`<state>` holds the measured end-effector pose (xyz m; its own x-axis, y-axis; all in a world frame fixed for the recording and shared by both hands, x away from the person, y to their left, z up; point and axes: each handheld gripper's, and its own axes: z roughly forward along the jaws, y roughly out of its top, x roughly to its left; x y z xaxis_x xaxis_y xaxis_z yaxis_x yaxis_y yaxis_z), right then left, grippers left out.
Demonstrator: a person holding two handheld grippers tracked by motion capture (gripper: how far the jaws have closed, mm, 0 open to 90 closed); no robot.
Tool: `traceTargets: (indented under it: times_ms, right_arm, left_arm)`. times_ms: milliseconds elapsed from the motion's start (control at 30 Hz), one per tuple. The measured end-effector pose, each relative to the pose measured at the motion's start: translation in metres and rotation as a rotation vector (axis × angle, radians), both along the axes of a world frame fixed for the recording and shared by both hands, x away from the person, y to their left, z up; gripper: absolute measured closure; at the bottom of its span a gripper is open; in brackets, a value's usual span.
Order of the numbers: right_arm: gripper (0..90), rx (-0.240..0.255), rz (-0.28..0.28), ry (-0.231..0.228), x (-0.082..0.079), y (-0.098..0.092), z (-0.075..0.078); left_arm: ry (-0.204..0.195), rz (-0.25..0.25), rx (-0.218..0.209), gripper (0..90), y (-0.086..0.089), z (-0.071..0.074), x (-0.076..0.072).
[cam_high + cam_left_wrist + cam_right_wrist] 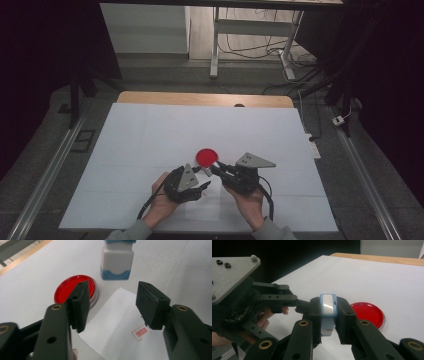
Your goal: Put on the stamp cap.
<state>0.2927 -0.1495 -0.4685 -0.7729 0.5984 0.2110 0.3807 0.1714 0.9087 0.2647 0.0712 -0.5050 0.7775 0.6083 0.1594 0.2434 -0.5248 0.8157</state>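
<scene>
Pinching a blue-and-white stamp (pixel 327 315), the right tool (pixel 328 322) hangs beside the red ink pad (pixel 206 157) near the worktop's (pixel 150 135) front edge; the left tool (pixel 112 305) is spread over stamped paper (pixel 117 325).

One red ink pad (pixel 205 157), one blue-and-white stamp (pixel 327 312), one sheet of paper (pixel 117 322) bearing one red stamped mark (pixel 141 332), and two grippers: left (pixel 197 172), right (pixel 215 169).
</scene>
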Motion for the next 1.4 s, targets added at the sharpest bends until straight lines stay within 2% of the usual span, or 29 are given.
traceTargets:
  times_ms: [233, 367, 700, 1067, 1400]
  right_arm:
    - [75.8, -0.001, -0.006, -0.009, 0.004, -0.008, 0.001]
    - [75.8, -0.005, -0.014, -0.014, 0.006, -0.013, 0.002]
    - [75.7, -0.032, -0.004, -0.053, 0.008, -0.019, 0.003]
    - [75.7, -0.065, 0.004, -0.078, 0.011, -0.024, 0.005]
    - [75.7, -0.069, -0.002, -0.081, 0.016, -0.031, 0.007]
  left_arm:
    - [0.097, -0.006, -0.038, 32.9, 0.022, 0.004, -0.002]
    - [0.120, -0.003, -0.065, 32.6, 0.041, 0.006, -0.007]
    - [0.149, 0.051, -0.093, 32.4, 0.082, 0.010, -0.015]
    - [0.169, 0.123, -0.108, 32.4, 0.119, 0.005, -0.027]
    - [0.179, 0.159, -0.111, 32.4, 0.135, 0.001, -0.031]
